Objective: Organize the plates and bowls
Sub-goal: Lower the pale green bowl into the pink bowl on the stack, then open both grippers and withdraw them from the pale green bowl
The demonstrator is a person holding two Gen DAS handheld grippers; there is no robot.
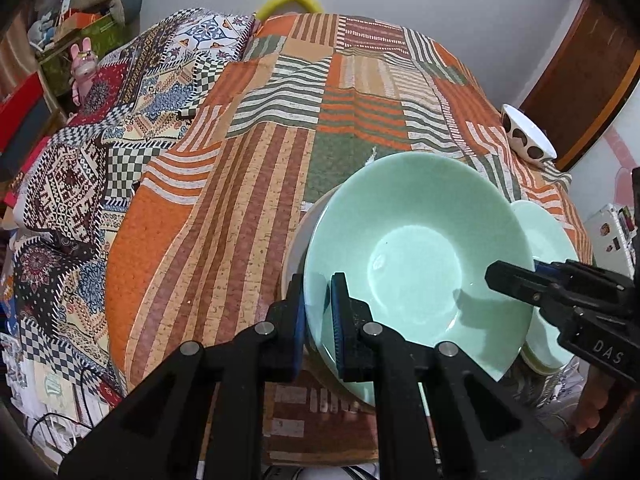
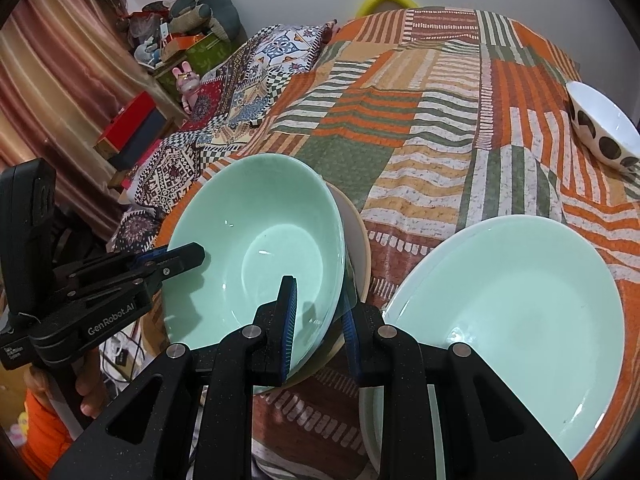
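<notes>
Green bowl (image 1: 416, 256) rim clamped both sides by left hand-held gripper (image 1: 318, 312), right hand-held gripper (image 2: 320, 320)

Right wrist view: deep bowl (image 2: 256, 256) at centre-left, sitting in wider dish (image 2: 358, 240) beneath it, on bed (image 2: 400, 152). Flat plates (image 2: 512, 312) stacked at lower right, just beside bowl. Spotted bowl (image 2: 604, 128) at far right edge, well apart. Cluttered shelf (image 2: 168, 52) at upper left, behind bed.
</notes>
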